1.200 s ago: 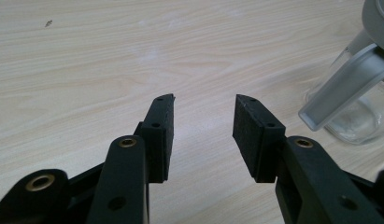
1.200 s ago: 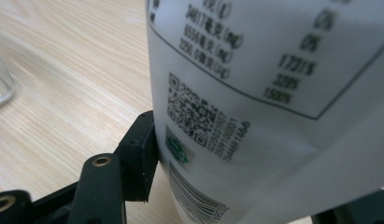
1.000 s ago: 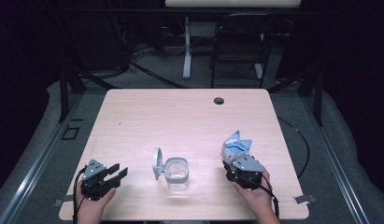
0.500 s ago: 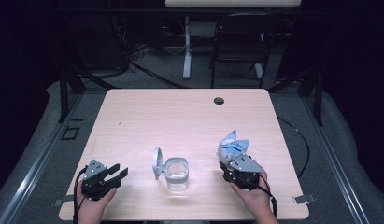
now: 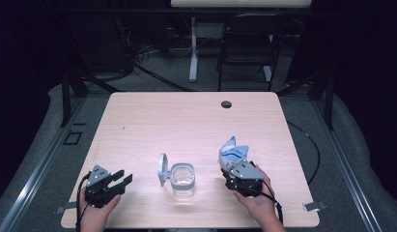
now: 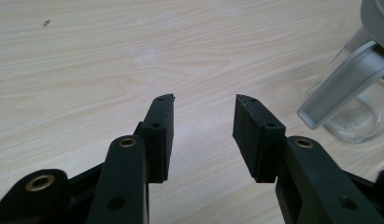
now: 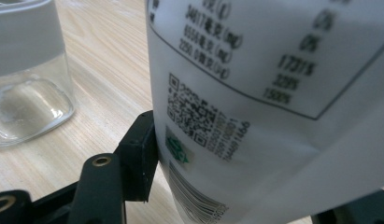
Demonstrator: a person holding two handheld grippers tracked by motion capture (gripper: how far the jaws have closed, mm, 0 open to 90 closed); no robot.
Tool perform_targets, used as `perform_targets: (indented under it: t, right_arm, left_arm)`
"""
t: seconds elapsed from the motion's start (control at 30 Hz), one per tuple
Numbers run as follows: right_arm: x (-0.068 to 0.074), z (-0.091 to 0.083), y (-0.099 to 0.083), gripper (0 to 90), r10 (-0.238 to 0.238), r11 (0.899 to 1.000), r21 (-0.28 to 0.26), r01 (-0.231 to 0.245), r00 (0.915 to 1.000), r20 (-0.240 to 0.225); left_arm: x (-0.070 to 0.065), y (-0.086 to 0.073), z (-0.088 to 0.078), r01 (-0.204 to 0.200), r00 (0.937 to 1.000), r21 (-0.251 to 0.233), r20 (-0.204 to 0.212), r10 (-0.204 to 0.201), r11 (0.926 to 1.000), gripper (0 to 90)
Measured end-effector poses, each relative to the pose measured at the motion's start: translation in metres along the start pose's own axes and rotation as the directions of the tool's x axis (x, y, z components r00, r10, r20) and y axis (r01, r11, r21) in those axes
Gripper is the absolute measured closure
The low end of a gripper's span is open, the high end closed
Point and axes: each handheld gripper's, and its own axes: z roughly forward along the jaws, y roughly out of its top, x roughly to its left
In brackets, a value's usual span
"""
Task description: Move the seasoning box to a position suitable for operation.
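Left tool [image 5: 120,178] low over the near left of the worktop [image 5: 186,121], jaws apart with nothing between them, bare wood beyond the pads [image 6: 164,126]. Just right of it, near the middle front, a clear glass jar [image 5: 182,179] standing upright, its grey lid [image 5: 162,168] hinged open and tipped up on the jar's left side. Further right, well apart from the jar, a white and blue pouch [image 5: 232,154] held upright off the near right of the worktop. Right tool [image 5: 233,170] clamped on the pouch's lower part, one pad [image 7: 140,140] pressed against its printed side beside a square code and barcode.
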Motion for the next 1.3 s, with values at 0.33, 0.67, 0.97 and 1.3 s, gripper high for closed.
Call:
perform_targets:
  t: [0.33, 0.67, 0.97, 1.3]
  right_arm:
    - [0.006, 0.001, 0.005, 41.0, -0.032, 0.999, 0.002, 0.032, 0.9995, -0.003]
    - [0.013, -0.001, 0.017, 41.1, -0.138, 0.99, 0.021, 0.138, 0.9902, 0.019]
    - [0.019, 0.0, 0.025, 41.1, -0.234, 0.971, 0.045, 0.233, 0.9721, 0.018]
    - [0.025, 0.0, 0.029, 41.1, -0.269, 0.962, 0.06, 0.268, 0.9628, 0.022]
  left_arm:
    - [0.001, 0.0, 0.0, 0.003, 1.0, -0.004, -0.003, -0.003, 1.0, 58.6]
    - [0.002, 0.0, -0.001, 0.006, 1.0, -0.006, -0.002, -0.006, 1.0, 58.4]
    - [0.003, 0.001, -0.001, 0.01, 0.9999, -0.008, -0.003, -0.01, 0.9999, 58.4]
    - [0.003, 0.001, 0.0, 0.013, 0.9999, -0.01, 0.0, -0.013, 0.9999, 58.4]
